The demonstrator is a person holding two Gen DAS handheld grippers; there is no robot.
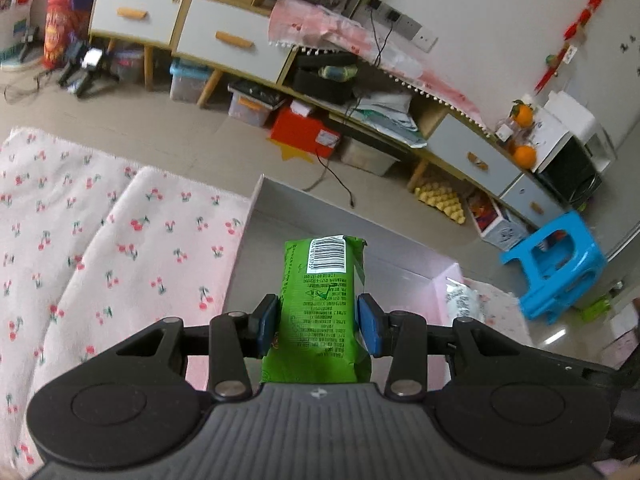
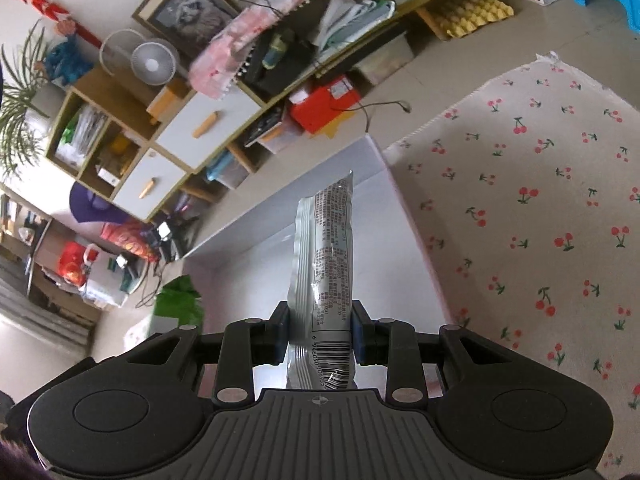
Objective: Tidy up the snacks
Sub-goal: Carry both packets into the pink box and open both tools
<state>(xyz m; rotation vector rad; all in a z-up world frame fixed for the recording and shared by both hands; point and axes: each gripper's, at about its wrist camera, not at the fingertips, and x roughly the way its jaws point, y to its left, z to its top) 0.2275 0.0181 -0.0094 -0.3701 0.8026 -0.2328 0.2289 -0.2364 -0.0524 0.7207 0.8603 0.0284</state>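
My left gripper (image 1: 318,322) is shut on a green snack packet (image 1: 320,280) with a barcode at its far end, held over a grey open box (image 1: 256,200). My right gripper (image 2: 320,332) is shut on a silver snack packet (image 2: 326,256) with small print, standing up between the pads above the same grey box (image 2: 376,160). The green packet also shows at the left of the right wrist view (image 2: 178,300).
A pink cherry-print cloth (image 1: 100,240) covers the surface beside the box; it also shows in the right wrist view (image 2: 540,220). Beyond are a low wooden cabinet (image 1: 224,40) with white drawers, floor clutter, a red box (image 1: 304,132) and a blue stool (image 1: 560,268).
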